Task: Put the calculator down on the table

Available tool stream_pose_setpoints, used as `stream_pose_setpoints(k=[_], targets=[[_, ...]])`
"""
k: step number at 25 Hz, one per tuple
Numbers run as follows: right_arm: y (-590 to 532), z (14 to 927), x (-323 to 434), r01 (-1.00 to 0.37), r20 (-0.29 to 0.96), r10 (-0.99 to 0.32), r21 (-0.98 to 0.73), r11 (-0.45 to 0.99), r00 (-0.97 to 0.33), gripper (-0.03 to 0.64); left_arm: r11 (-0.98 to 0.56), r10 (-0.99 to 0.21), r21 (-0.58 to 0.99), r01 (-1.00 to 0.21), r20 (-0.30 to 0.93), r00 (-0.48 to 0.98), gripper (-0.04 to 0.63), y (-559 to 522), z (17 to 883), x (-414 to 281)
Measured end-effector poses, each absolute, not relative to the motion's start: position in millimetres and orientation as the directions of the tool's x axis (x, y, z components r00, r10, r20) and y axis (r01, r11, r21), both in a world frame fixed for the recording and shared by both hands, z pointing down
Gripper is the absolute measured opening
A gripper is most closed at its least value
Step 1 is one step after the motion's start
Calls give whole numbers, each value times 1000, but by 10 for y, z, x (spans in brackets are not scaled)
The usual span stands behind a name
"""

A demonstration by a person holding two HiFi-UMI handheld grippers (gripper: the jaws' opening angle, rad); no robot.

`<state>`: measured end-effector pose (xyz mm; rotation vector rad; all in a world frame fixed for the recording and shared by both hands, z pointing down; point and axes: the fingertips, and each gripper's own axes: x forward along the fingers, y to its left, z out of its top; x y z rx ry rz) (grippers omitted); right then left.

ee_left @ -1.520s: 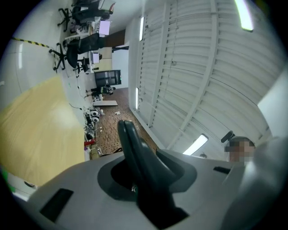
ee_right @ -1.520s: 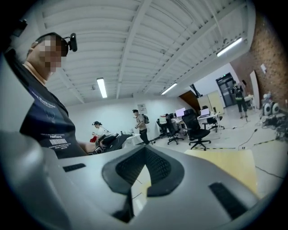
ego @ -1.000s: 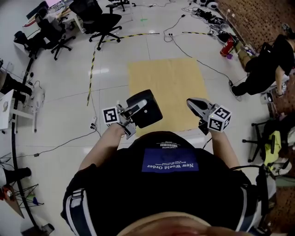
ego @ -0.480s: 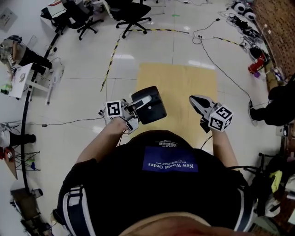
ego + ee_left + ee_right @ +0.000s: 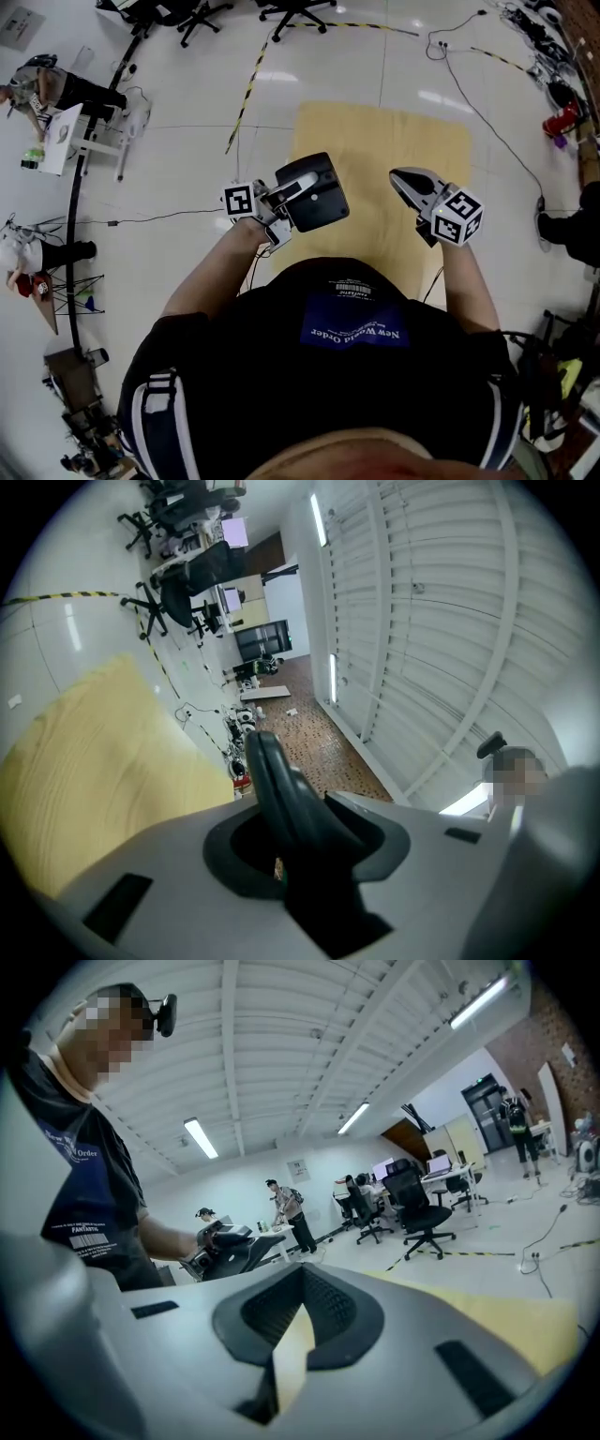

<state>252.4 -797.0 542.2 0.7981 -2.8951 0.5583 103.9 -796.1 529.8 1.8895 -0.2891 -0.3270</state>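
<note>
At the bottom of the frame, just past the person's black shirt (image 5: 337,375), the left gripper (image 5: 305,184) is clamped on a black calculator (image 5: 323,202) held above the left side of a pale wooden table (image 5: 403,131). The right gripper (image 5: 401,178), jaws together, carries nothing. Beyond lie glossy white floor tiles (image 5: 309,66), yellow-black tape (image 5: 248,89) and office chairs (image 5: 197,14).
</note>
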Motion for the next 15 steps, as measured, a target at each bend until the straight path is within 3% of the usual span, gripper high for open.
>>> stream_pose_setpoints(k=[15], targets=[[-8766, 6016, 1852, -638, 263, -583, -387, 666, -769, -12, -371, -222, 920, -127, 45, 974, 136, -9525, 6347, 384]])
